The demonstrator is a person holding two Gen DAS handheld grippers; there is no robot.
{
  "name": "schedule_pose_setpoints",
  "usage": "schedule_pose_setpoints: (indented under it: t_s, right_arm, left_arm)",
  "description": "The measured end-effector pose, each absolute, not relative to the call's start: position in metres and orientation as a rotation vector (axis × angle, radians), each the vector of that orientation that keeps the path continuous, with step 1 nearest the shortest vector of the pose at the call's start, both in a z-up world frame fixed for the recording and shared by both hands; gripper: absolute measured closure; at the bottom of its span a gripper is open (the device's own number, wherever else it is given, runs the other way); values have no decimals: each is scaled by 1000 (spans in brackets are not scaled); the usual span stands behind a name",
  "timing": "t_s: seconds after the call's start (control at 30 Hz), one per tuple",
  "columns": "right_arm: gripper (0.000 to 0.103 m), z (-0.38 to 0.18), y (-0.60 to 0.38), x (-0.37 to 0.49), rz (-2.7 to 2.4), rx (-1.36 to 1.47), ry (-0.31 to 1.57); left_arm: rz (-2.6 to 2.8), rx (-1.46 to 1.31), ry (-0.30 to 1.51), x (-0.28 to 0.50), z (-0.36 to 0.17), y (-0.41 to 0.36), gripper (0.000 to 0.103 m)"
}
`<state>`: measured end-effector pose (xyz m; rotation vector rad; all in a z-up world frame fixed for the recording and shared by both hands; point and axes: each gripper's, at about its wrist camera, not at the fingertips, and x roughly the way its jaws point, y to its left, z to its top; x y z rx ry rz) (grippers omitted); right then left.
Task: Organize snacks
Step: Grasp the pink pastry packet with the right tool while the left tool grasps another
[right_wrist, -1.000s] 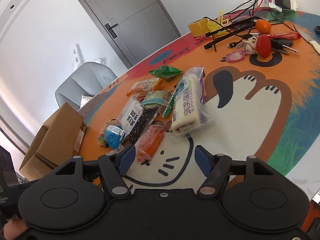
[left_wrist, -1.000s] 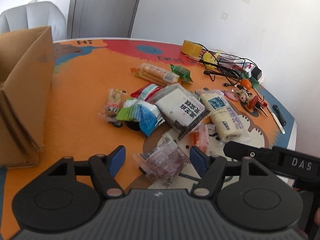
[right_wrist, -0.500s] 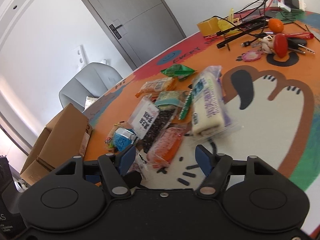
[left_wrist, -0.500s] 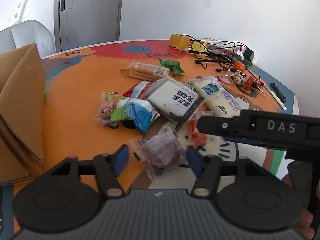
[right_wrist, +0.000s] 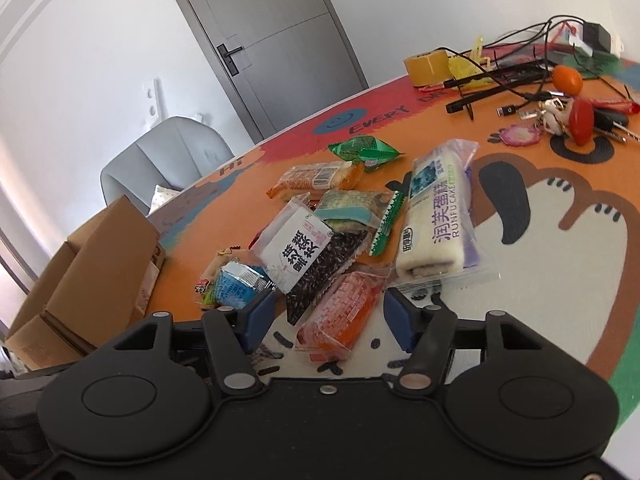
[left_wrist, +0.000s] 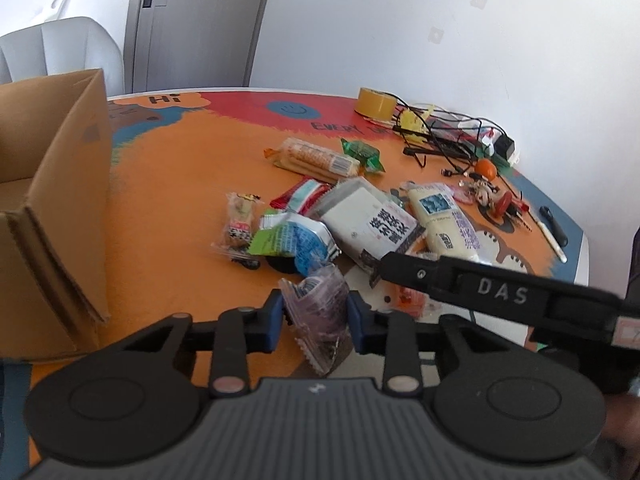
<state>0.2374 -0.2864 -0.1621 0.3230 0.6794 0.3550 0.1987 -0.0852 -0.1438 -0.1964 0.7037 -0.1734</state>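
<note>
Snacks are lying in a loose heap on the orange cartoon table (left_wrist: 168, 184), and I am working at the near edge of that heap with both grippers. My left gripper (left_wrist: 316, 316) is pinching a clear packet with a purple filling (left_wrist: 320, 308); its blue pads (left_wrist: 273, 316) are pressing in on both sides of the crumpled wrapper, so the jaws are standing narrow and closed on it. The packet is sitting at the near side of the pile, just in front of the blue-and-green packet (left_wrist: 296, 240). My right gripper (right_wrist: 328, 316) is hanging wide open, gripping nothing, with the orange packet (right_wrist: 340, 316) lying on the table between its fingers; I cannot tell whether the pads are touching it. In the left wrist view its black body is reaching across from the right, over the near side of the heap.

Farther in, the black-and-white packet (right_wrist: 308, 260) is overlapping its neighbours, the long white cake roll (right_wrist: 436, 232) is lying to its right, and a biscuit pack (left_wrist: 312, 158) and a small green packet (left_wrist: 362, 154) are resting at the far edge. An open cardboard box (left_wrist: 52, 200) is standing at the left, well apart from the pile. Cables, a tape roll (left_wrist: 376, 102) and keys are crowding the far right.
</note>
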Motion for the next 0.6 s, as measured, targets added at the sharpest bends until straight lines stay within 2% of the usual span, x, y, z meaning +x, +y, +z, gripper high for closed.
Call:
schedule_pose_setpoints:
  t_s: [0.07,0.17,0.27,0.6]
  right_arm:
    - [42,-162,-285,239,350,321,676]
    - [52,-162,-282,237,326,287,672]
    - [73,-160,-281,236,297,256,687]
    - [82,-149,-280,220,390,306,703]
  left_arm:
    - [-166,-198,696,197,-142,-82,74]
    - [-153,-195,680,195,-136,-78,78]
    - [-141,-195,671,194,-131,-75,80]
    - [-124,-205,635,184,-119,-69,84]
